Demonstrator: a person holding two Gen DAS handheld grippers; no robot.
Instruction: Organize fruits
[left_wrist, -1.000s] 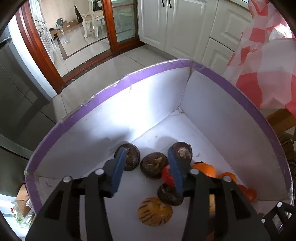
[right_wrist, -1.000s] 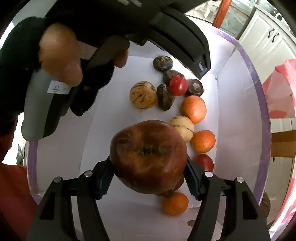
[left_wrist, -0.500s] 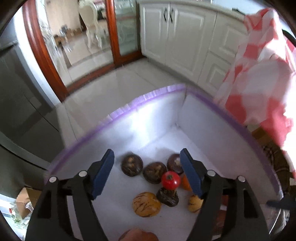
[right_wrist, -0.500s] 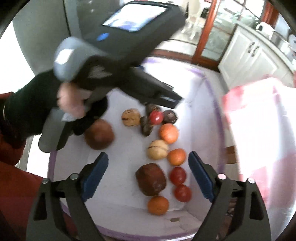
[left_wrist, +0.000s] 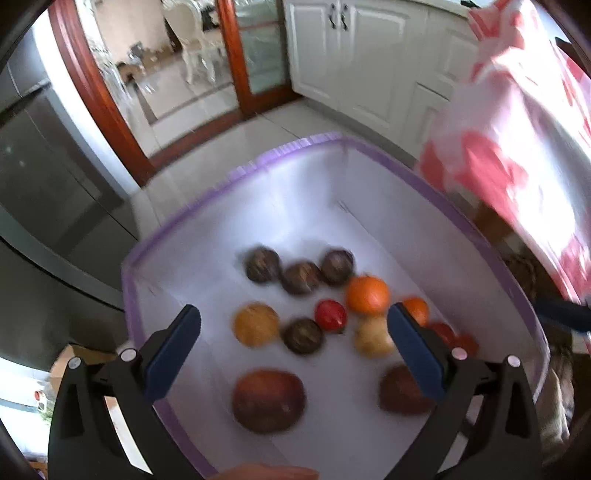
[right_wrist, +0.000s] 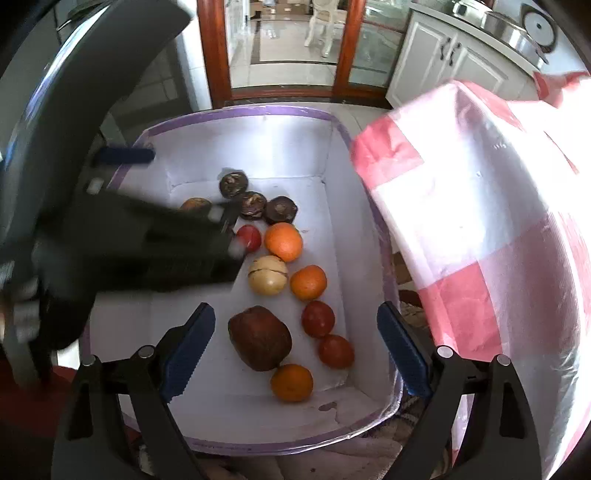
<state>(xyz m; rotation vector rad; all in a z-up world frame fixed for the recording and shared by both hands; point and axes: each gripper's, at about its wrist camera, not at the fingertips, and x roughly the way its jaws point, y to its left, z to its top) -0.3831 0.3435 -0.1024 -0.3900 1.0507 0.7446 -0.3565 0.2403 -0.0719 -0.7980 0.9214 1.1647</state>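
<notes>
A white box with a purple rim (left_wrist: 406, 166) holds several fruits. My left gripper (left_wrist: 291, 314) hangs above them, its jaws opening, nothing between them. Under it lie dark round fruits (left_wrist: 301, 277), a red tomato (left_wrist: 330, 316), an orange (left_wrist: 367, 295), a yellow striped fruit (left_wrist: 256, 324) and a big brown-red fruit (left_wrist: 269, 400). My right gripper (right_wrist: 295, 309) is open and empty above another big brown-red fruit (right_wrist: 259, 338), with oranges (right_wrist: 308, 282) and red fruits (right_wrist: 318, 318) beside it. The blurred body of the left gripper (right_wrist: 129, 240) hides the box's left part.
A red-and-white checked cloth (right_wrist: 480, 221) hangs over the box's right side. Beyond the box are pale floor tiles (left_wrist: 229, 147), white cabinets (left_wrist: 351, 55), a wood-framed glass door (left_wrist: 236, 55) and a dark appliance (left_wrist: 44, 184). A cardboard carton (left_wrist: 74, 358) sits low on the left.
My right gripper has let go of the big brown-red fruit, which now lies on the box floor. Both grippers have risen away from the fruits, and the left jaws have spread wide.
</notes>
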